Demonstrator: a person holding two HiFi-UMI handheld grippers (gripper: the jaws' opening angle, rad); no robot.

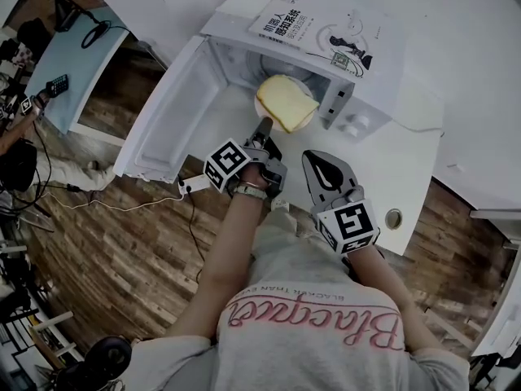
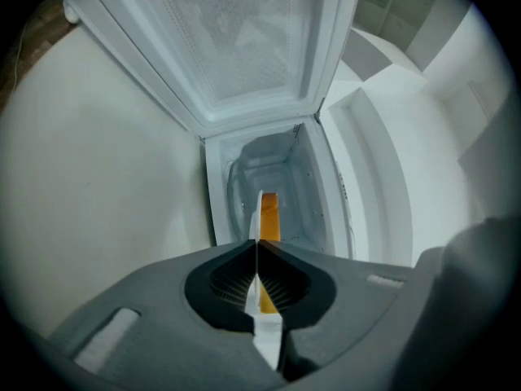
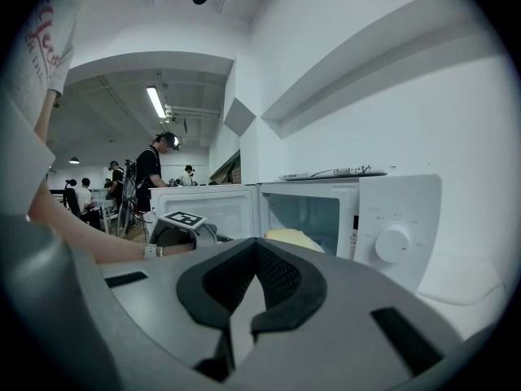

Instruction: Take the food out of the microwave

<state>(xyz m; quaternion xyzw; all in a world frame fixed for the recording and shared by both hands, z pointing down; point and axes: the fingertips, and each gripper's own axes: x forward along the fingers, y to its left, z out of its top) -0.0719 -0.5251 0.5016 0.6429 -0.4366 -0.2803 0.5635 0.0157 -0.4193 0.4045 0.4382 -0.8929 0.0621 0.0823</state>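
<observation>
My left tongs [image 1: 262, 129] are clamped on the rim of a thin plate [image 2: 255, 218] w/ yellow food [image 1: 286, 103], at the microwave [image 1: 366, 72] mouth. Right tongs [image 1: 313, 158] together, empty. Plate prob. stiff, slick, lopsided gripped by one edge; hold level.

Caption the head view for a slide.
Left tool grips a plate of yellow food at the open microwave; right tool shut and empty.
</observation>
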